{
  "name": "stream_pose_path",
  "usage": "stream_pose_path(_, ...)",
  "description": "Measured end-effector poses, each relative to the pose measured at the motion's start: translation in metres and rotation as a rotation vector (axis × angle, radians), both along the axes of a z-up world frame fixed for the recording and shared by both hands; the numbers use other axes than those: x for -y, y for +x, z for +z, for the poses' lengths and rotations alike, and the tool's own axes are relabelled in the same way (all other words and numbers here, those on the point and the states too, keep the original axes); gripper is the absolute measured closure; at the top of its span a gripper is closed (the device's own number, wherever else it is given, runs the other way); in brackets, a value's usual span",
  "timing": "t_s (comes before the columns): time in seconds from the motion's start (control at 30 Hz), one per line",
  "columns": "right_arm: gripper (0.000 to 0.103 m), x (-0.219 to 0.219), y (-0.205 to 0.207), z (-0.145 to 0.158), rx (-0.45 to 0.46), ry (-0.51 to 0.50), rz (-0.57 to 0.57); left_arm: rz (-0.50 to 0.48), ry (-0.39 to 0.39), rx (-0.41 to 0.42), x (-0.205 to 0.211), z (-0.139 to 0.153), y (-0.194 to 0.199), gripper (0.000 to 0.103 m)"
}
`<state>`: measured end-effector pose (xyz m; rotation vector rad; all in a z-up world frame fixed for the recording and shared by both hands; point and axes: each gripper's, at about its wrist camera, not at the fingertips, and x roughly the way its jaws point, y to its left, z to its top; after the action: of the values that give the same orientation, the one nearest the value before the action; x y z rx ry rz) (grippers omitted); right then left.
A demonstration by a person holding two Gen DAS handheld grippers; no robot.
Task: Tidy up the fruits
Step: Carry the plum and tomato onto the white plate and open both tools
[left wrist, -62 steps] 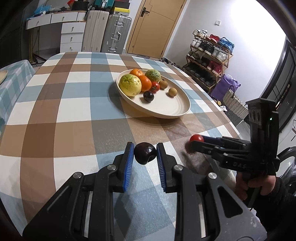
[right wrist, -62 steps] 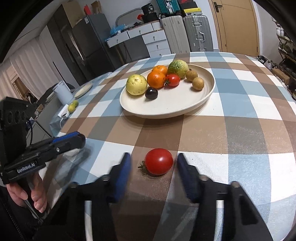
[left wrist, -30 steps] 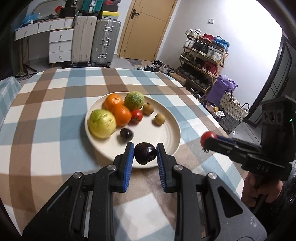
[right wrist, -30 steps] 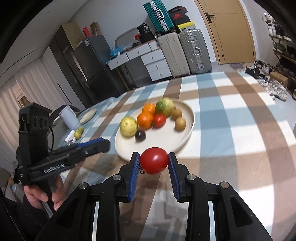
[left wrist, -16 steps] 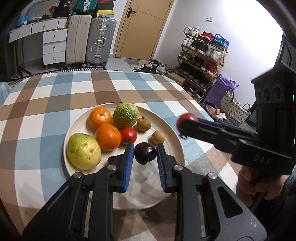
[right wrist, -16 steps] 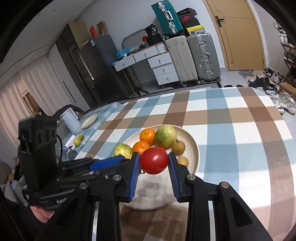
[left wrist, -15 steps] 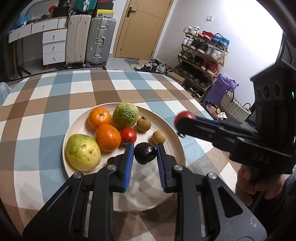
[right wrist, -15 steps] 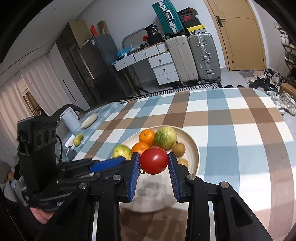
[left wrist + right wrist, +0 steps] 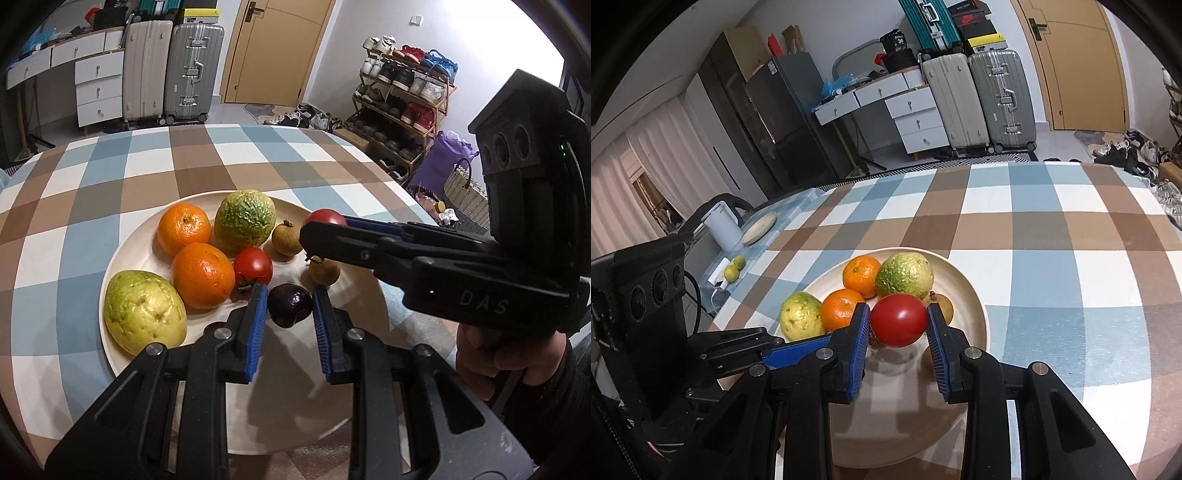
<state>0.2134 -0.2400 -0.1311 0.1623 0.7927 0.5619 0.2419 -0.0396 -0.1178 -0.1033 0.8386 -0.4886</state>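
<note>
A cream plate (image 9: 288, 417) on the checked tablecloth holds two oranges (image 9: 203, 275), a green-yellow guava (image 9: 144, 311), a rough green fruit (image 9: 244, 219), a red tomato (image 9: 253, 266) and two small brown fruits (image 9: 287, 238). My left gripper (image 9: 290, 308) is shut on a dark purple plum (image 9: 289, 305) just above the plate's middle. My right gripper (image 9: 898, 320) is shut on a red tomato (image 9: 898, 319) above the plate's right side; it also shows in the left wrist view (image 9: 325, 225). The plate also shows in the right wrist view (image 9: 975, 306).
The round table (image 9: 110, 173) has a blue, brown and white checked cloth. A side table at the left holds a white kettle (image 9: 722, 223), a small plate (image 9: 759, 224) and two limes (image 9: 733, 269). Suitcases (image 9: 192, 70), drawers and a shoe rack (image 9: 402, 103) stand beyond.
Both grippers have moved forward over the plate with their fruits held. The right gripper with the tomato now hangs over the small brown fruits.
</note>
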Motion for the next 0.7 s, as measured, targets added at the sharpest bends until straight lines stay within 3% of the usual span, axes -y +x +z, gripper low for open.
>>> stream_pose_path(0.57, 0.070, -0.003, 0.009, -0.013, -0.038, -0.007, -0.011, 0.010, 0.007, -0.004, -0.003, -0.006, 0.006, 0.081)
stream_pose_path(0.63, 0.058, -0.002, 0.009, -0.012, -0.035, -0.002, -0.014, 0.017, 0.016, -0.002, -0.004, -0.005, 0.005, 0.080)
stream_pose_path(0.7, 0.053, 0.000, 0.007, -0.009, -0.015, 0.008, -0.019, 0.021, 0.016, -0.001, -0.004, -0.002, 0.004, 0.080)
